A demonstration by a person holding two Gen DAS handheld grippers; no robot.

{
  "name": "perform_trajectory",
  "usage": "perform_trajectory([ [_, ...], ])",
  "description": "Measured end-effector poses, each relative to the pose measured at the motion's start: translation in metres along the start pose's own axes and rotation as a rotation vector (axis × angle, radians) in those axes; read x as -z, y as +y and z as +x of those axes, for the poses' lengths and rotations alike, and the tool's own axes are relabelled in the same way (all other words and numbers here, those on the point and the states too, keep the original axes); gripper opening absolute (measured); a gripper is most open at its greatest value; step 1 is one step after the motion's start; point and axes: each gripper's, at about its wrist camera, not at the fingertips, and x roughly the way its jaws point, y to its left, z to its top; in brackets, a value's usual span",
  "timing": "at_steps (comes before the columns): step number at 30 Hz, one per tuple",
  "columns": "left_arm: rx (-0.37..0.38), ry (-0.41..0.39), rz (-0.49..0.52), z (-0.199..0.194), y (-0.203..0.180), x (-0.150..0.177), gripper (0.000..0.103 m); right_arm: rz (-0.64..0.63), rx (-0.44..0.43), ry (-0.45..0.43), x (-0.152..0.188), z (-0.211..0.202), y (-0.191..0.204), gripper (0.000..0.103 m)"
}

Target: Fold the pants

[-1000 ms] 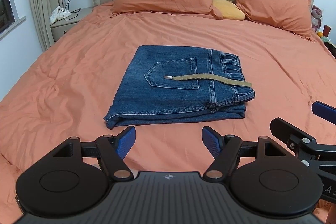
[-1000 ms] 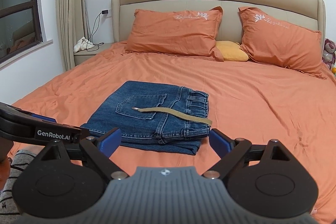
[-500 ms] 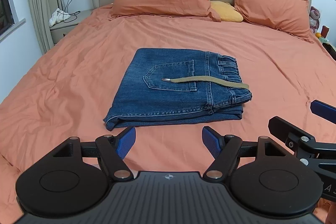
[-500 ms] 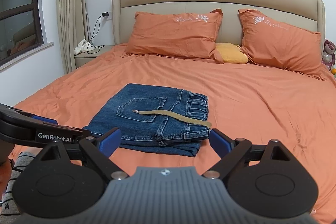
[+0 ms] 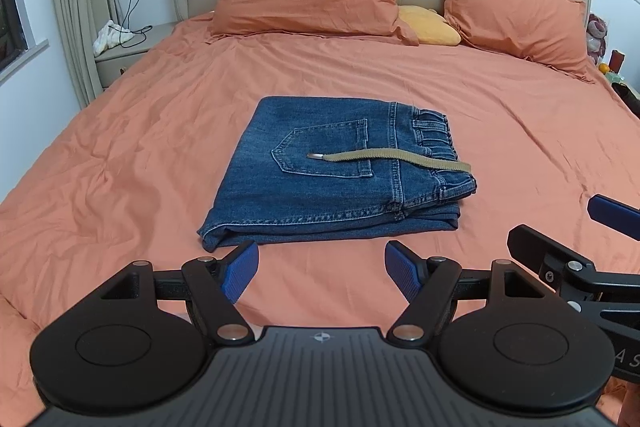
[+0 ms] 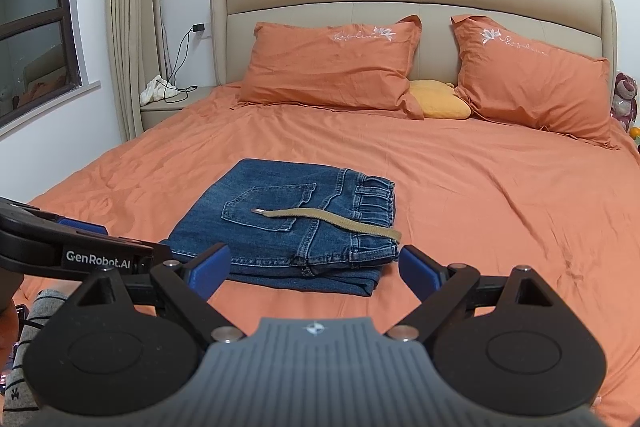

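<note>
- The left gripper (image 5: pixel 321 270) hangs above the orange bedspread (image 5: pixel 120 155), jaws spread apart, gripping nothing.
- The right gripper (image 6: pixel 315 266) is likewise wide apart and empty.
- The folded jeans (image 5: pixel 332 171) lie flat just ahead of both grippers' fingertips, untouched, a khaki drawstring (image 5: pixel 390 159) draped across the back pocket.

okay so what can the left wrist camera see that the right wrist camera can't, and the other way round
Only the left wrist view shows the open left gripper from behind, with the right gripper's finger entering at its right edge. Only the right wrist view shows the window, a striped sleeve, and the open right gripper from behind. Both show the folded jeans with the tan drawstring lying across them, the orange bed, two orange pillows, the yellow cushion and the nightstand.
</note>
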Motion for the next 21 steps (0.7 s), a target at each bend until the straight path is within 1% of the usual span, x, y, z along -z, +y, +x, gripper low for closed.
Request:
perform_trajectory([
  [12,0.021,-0.014,0.002,-0.0037,-0.0033,0.0005,0.083,0.013,0.010,-0.001,0.0015,-0.0022,-0.0029,0.087],
  [21,0.015,-0.032,0.008,-0.0058,-0.0062,0.0017,0.083,0.017,0.011,0.002,0.0020,-0.0022,-0.0048,0.087],
])
